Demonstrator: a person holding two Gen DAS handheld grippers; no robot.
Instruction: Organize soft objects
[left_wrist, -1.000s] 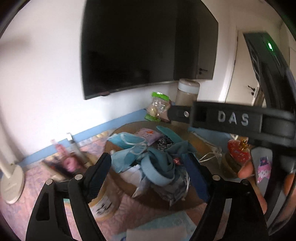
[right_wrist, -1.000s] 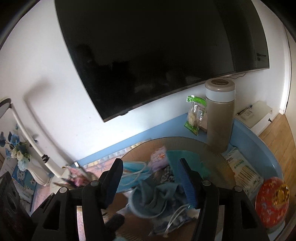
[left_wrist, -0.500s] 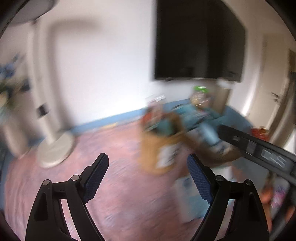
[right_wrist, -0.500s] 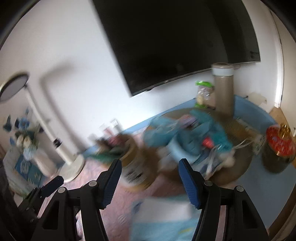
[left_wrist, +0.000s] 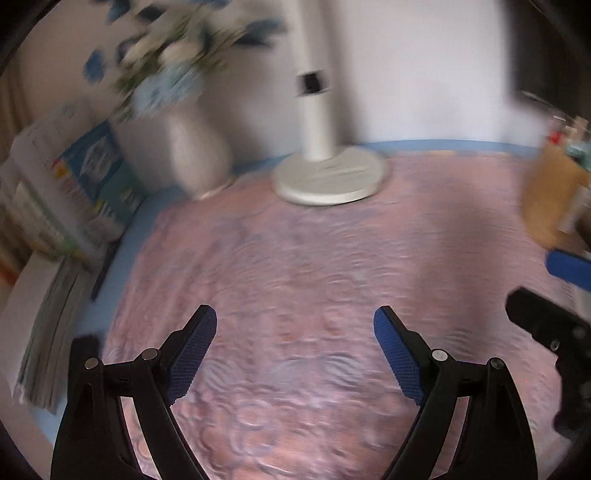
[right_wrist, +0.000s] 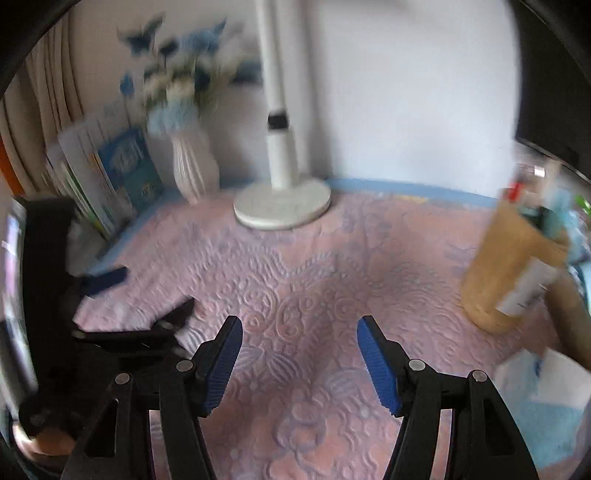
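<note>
My left gripper hangs open over a pink quilted mat, with nothing between its blue pads. My right gripper is also open and empty above the same mat. In the right wrist view the left gripper shows at the left edge. A blue pad of the right gripper pokes in at the right of the left wrist view. A brown paper container stuffed with blurred items stands at the right. A pale blue cloth lies at the lower right. The pile of soft things is out of view.
A white lamp base with its pole stands at the back of the mat. Left of it is a white vase of blue flowers. Books lean at the far left. A dark screen's corner shows upper right.
Both views have swung left and tilted down, away from the pile of masks and cloths by the screen, onto the pink mat with the lamp and vase. Both grippers stay empty.
</note>
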